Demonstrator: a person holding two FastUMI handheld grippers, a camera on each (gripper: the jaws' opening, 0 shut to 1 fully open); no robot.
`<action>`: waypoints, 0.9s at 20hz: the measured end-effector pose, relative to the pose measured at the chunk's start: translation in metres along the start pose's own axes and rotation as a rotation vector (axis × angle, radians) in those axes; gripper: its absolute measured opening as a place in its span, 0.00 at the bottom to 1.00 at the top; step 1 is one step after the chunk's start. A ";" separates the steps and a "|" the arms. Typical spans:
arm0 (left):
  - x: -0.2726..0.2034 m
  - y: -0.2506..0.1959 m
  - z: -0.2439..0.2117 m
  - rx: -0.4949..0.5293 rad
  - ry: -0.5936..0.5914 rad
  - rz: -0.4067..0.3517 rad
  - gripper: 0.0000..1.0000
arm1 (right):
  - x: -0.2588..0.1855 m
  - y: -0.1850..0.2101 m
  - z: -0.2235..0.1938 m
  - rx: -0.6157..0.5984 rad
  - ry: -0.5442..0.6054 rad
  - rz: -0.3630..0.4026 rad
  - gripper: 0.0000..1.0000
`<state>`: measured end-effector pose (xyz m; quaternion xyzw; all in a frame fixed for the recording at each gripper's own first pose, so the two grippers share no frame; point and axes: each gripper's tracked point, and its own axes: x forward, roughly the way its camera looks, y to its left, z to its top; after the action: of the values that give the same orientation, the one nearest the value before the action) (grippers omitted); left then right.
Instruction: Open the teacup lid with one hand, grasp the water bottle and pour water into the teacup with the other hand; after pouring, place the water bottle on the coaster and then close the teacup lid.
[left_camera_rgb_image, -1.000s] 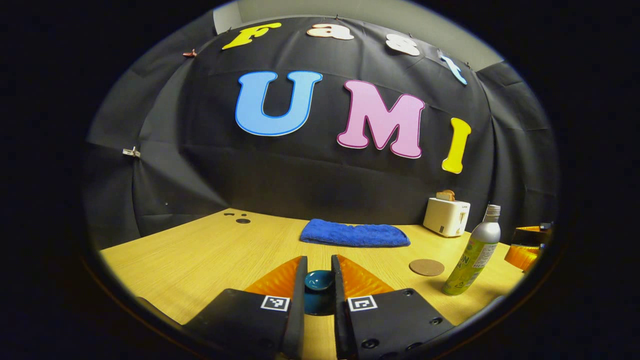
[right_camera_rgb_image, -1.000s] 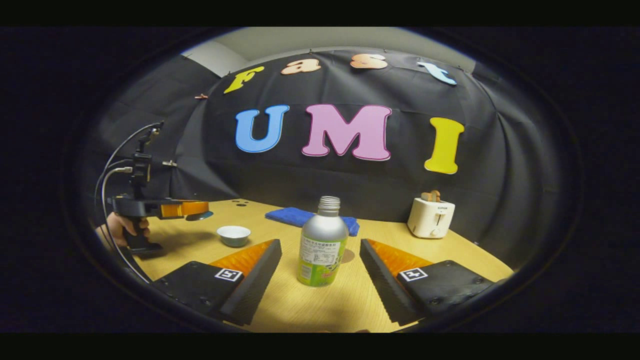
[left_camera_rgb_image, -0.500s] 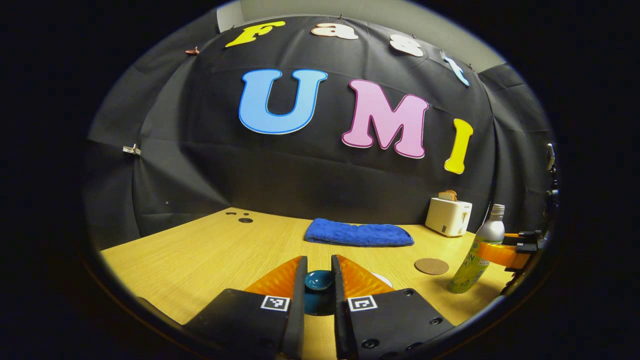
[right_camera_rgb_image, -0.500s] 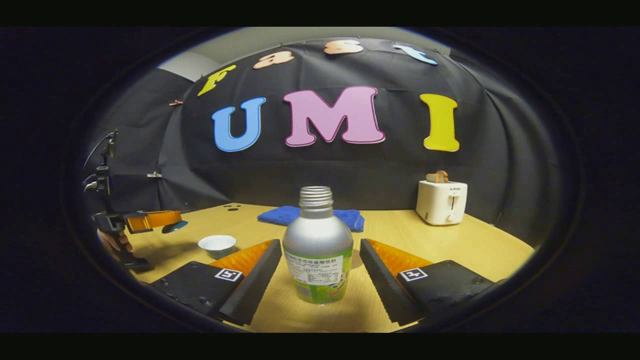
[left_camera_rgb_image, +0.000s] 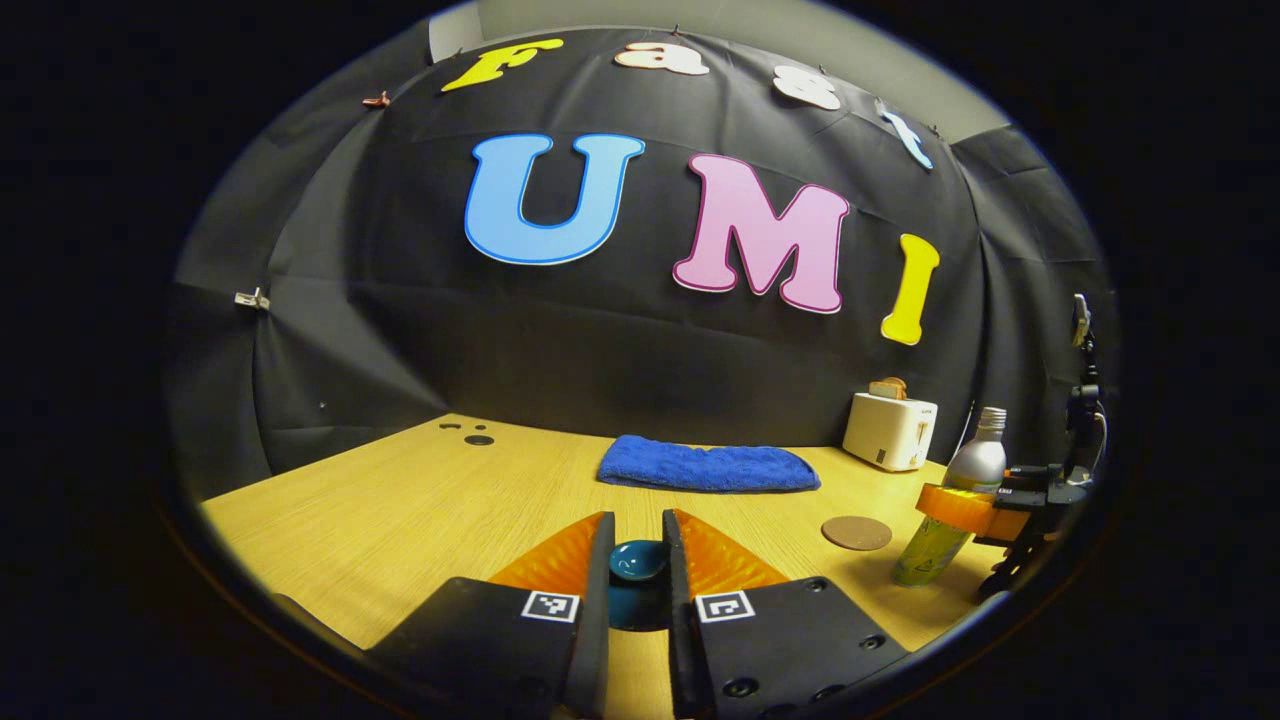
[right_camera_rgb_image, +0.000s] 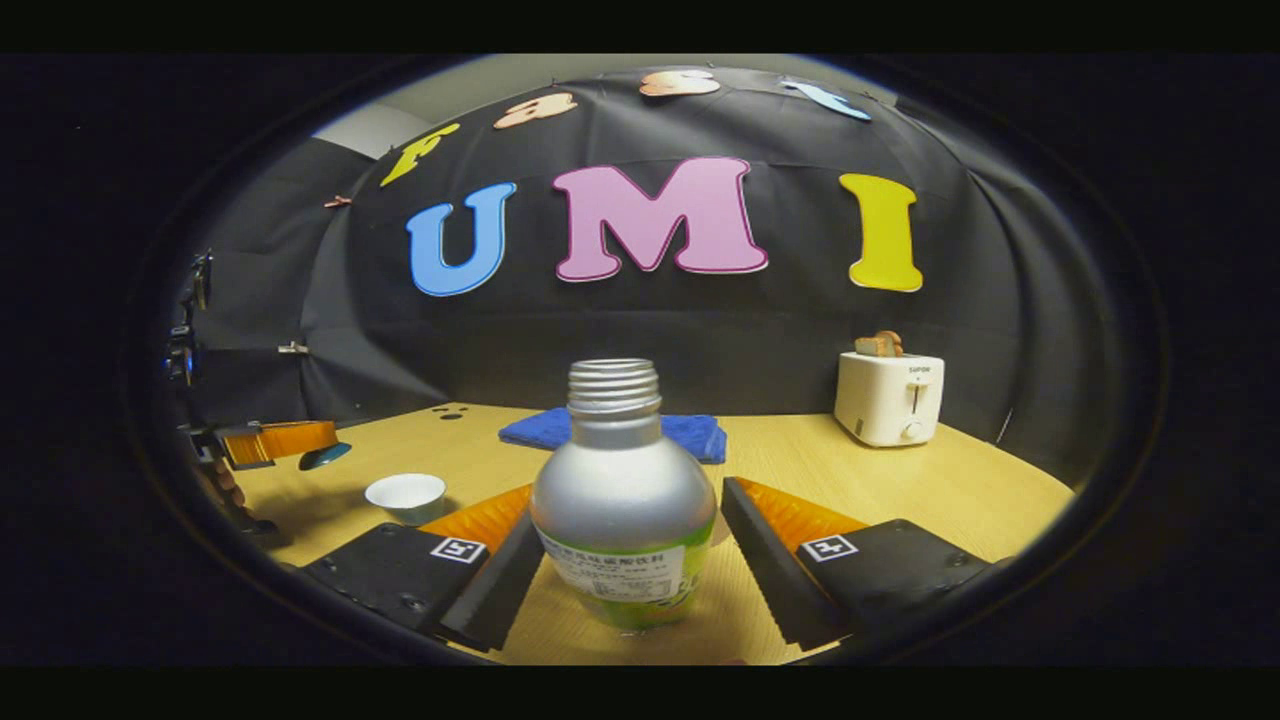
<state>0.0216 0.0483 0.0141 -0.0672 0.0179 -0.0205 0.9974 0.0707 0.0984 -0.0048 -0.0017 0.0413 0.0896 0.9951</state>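
Between the fingers of the left hand-held gripper (left_camera_rgb_image: 637, 560), at the bottom of the left gripper view: the dark teal cup lid (left_camera_rgb_image: 637, 558), clamped from both sides and held above the bench (left_camera_rgb_image: 400, 510). In the right gripper view, the right hand-held gripper (right_camera_rgb_image: 625, 545) stands wide apart around the uncapped silver water bottle (right_camera_rgb_image: 622, 500); bottle upright on the bench between the fingers, left finger close against it, a gap on the right side. No grip closed yet. To the left, the white teacup (right_camera_rgb_image: 406, 496) sits uncovered on the bench. Farther on, round brown coaster (left_camera_rgb_image: 855, 532) lies bare, just beside the bottle. Behind it, folded blue towel (left_camera_rgb_image: 708, 466). White toaster (left_camera_rgb_image: 890, 431) near the back wall.
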 end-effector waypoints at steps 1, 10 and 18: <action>-0.001 0.001 -0.001 -0.004 0.002 0.001 0.28 | 0.001 0.003 -0.001 -0.008 0.003 0.005 0.94; -0.005 0.006 0.000 0.007 0.003 0.015 0.28 | 0.005 0.011 0.005 -0.168 0.050 0.032 0.78; -0.012 0.013 0.009 0.027 -0.023 0.028 0.28 | 0.018 0.012 0.039 -0.488 0.001 -0.007 0.78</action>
<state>0.0103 0.0629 0.0212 -0.0539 0.0068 -0.0062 0.9985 0.0896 0.1141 0.0324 -0.2424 0.0189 0.0936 0.9655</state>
